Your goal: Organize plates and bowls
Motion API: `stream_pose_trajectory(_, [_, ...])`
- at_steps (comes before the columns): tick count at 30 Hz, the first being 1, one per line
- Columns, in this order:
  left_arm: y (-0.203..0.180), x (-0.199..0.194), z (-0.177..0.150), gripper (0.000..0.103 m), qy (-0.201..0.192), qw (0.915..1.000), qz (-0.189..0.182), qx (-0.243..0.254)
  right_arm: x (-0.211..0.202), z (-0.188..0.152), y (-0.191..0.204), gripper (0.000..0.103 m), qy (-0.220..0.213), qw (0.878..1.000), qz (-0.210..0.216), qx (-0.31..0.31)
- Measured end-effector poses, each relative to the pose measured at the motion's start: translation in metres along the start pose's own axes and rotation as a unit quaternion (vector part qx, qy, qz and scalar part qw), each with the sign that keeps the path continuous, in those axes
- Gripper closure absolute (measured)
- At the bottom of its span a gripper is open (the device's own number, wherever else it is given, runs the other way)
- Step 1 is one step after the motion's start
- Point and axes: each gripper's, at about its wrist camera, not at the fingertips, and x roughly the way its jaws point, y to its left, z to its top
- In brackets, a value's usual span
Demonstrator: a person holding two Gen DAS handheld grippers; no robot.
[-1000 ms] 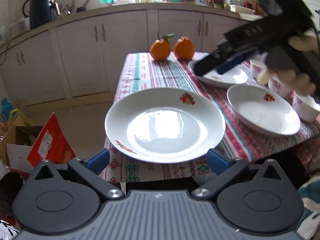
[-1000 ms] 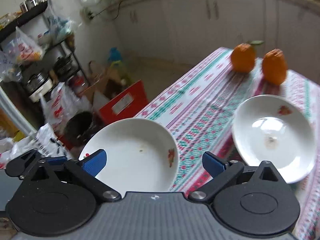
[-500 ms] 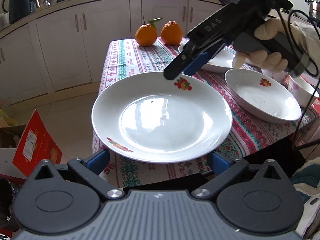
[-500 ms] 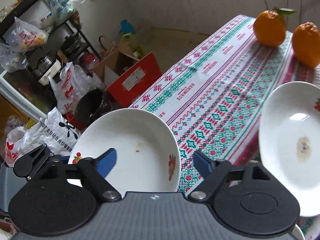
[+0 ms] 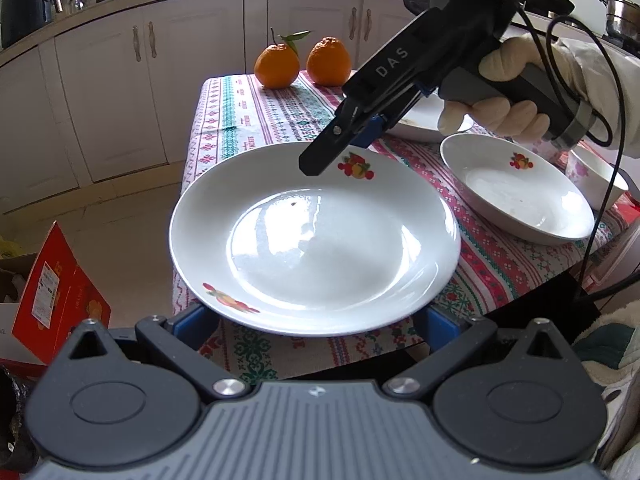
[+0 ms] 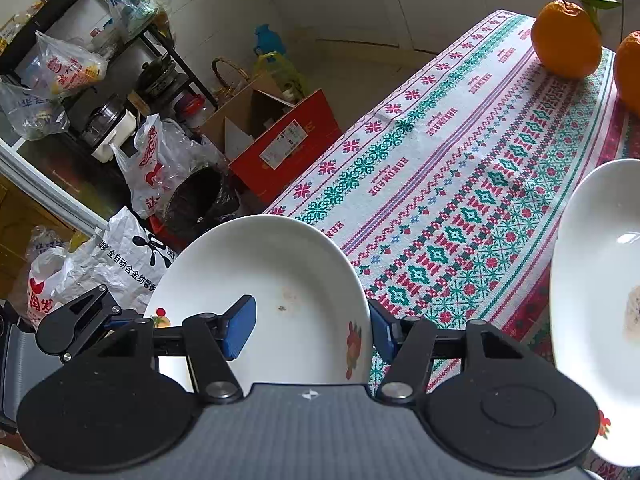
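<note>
Now right claw [image 6: 314, 328] straddling plate [image 6: 280, 272] rim, open

Home kitchen (cabinets [image 5: 112, 92], cluttered shelf [image 6: 80, 60], tablecloth [image 6: 460, 184]).

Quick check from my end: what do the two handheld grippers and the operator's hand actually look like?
Both grippers are black with blue pads and ribbed grey bodies. The right gripper carries white "DAS" lettering, a grey handle and trailing black cables. The hand on it wears a cream glove and pale sleeve. The left gripper shows round black hubs and silver pivot screws.
</note>
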Motion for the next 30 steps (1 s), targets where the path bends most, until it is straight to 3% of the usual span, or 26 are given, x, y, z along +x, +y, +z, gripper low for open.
stream_pose_trajectory(12, [0.000, 0.003, 0.002, 0.001, 0.003, 0.9999, 0.006, 0.011, 0.007, 0.004, -0.003, 0.037, 0.005, 1.000, 0.012, 0.003])
stream_pose_trajectory(30, [0.009, 0.016, 0.020, 0.002, 0.006, 0.9995, -0.002, 0.032, 0.001, 0.018, -0.012, 0.037, -0.007, 1.000, -0.017, 0.001])
